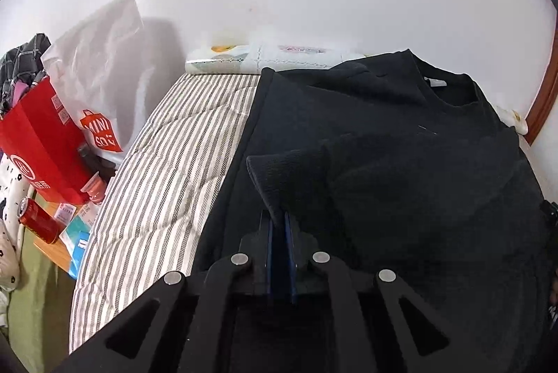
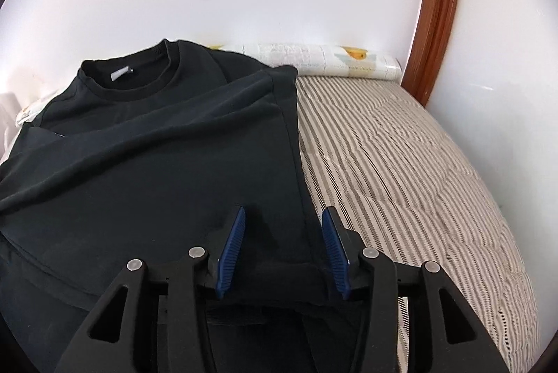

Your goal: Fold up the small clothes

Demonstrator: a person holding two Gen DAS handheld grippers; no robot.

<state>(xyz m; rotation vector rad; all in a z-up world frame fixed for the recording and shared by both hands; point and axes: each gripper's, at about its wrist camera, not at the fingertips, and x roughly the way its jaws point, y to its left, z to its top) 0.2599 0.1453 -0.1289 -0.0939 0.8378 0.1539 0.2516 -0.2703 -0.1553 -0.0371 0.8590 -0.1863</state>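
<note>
1. Left wrist view: a black sweatshirt (image 1: 401,135) is spread on the striped bed (image 1: 167,163), its neckline toward the wall.
2. The left tongs (image 1: 279,226) are pressed together on a raised fold of the sweatshirt's fabric, which is pinched between the blue pads (image 1: 289,247).
3. Beyond the sweatshirt's left edge, off the bed, a red paper bag (image 1: 38,142), a white plastic bag (image 1: 104,59) and a red can (image 1: 36,219) are seen.
4. Right wrist view: the sweatshirt (image 2: 157,146) is seen lying flat on the bed (image 2: 401,163), its collar label (image 2: 121,73) showing.
5. The right tongs (image 2: 282,223) are spread over the sweatshirt's right edge; the fabric lies between the pads (image 2: 232,247), but no pressing is seen.
6. A rolled patterned sheet (image 2: 331,59) is laid against the wall beyond the sweatshirt.
</note>
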